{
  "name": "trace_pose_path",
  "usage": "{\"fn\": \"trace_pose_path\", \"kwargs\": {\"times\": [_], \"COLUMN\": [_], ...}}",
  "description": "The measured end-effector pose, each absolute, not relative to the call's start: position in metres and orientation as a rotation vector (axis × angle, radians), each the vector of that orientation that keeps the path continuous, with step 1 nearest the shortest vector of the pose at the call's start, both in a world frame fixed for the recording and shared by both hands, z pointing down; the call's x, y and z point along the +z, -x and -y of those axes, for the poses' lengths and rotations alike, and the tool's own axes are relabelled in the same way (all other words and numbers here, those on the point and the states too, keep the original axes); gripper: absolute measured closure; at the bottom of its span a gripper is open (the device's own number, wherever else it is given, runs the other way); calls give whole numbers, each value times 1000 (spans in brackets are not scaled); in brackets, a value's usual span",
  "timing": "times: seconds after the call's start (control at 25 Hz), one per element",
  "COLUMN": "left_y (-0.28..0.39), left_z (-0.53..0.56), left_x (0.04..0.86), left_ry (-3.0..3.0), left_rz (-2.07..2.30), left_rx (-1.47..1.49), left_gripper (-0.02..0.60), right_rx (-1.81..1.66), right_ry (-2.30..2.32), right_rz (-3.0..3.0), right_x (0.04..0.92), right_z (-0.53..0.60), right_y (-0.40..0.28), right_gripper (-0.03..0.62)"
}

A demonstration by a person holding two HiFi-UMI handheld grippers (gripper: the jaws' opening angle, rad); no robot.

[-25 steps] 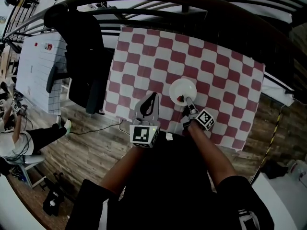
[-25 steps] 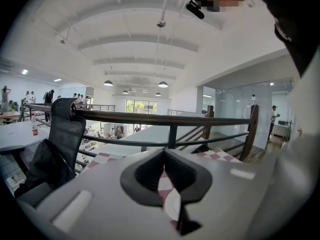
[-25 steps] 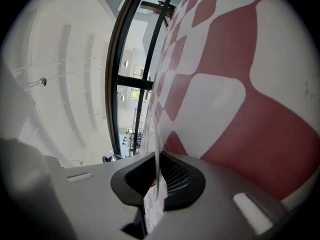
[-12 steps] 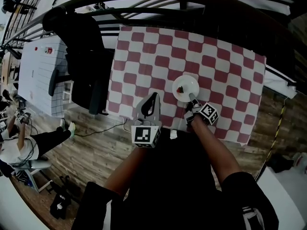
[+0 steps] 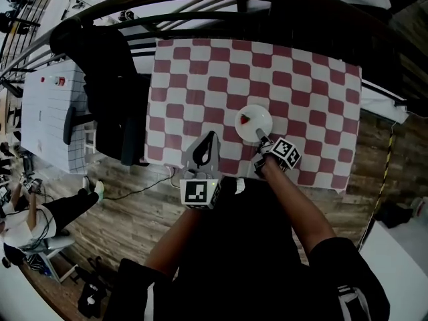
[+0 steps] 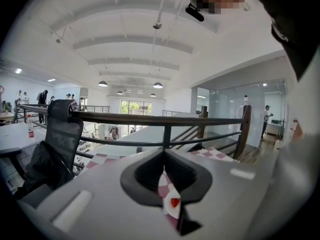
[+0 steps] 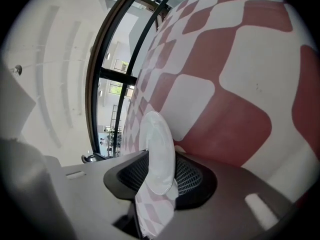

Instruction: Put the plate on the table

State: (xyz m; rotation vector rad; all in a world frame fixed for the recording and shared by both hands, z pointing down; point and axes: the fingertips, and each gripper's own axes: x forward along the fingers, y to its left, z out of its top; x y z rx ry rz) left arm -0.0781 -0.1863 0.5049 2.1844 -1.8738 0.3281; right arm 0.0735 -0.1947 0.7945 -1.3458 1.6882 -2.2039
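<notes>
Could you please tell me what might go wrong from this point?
The right tool is opening its jaws with the plate rim between them; withdrawing too soon could drag it toward the near edge of the table.
A jolt could roll the red item off it.

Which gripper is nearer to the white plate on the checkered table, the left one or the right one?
Right. The right gripper is at the near rim of the plate, its jaws opening with the rim between them. The left gripper hangs apart, left of the plate.
</notes>
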Motion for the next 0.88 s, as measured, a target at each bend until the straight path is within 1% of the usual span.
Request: {"fn": "trace_pose_path", "kwargs": {"times": [0.32,0.56,0.72,0.88], "left_y": [86,96,94,94], "left_z": [169,155,147,135], "left_x": [495,495,492,492], "left_ry": [-2238,-2252,-2296,-2324], "left_rz": [1854,1820,1780,1741], "left_rx": [294,254,222,202], "left_gripper": [574,574,574,574], "right_rx": [-2170,-2119,-2051,-1995], "right_ry": [1521,1524,1505,1434], "right_rz": [-1779,-1791,-1868,-1908], "right_x": [791,775,749,718], "right_z": [175,161,152,138], "right_y": [-84,-85,-81,-68], "right_gripper": [412,418,438,439]}}
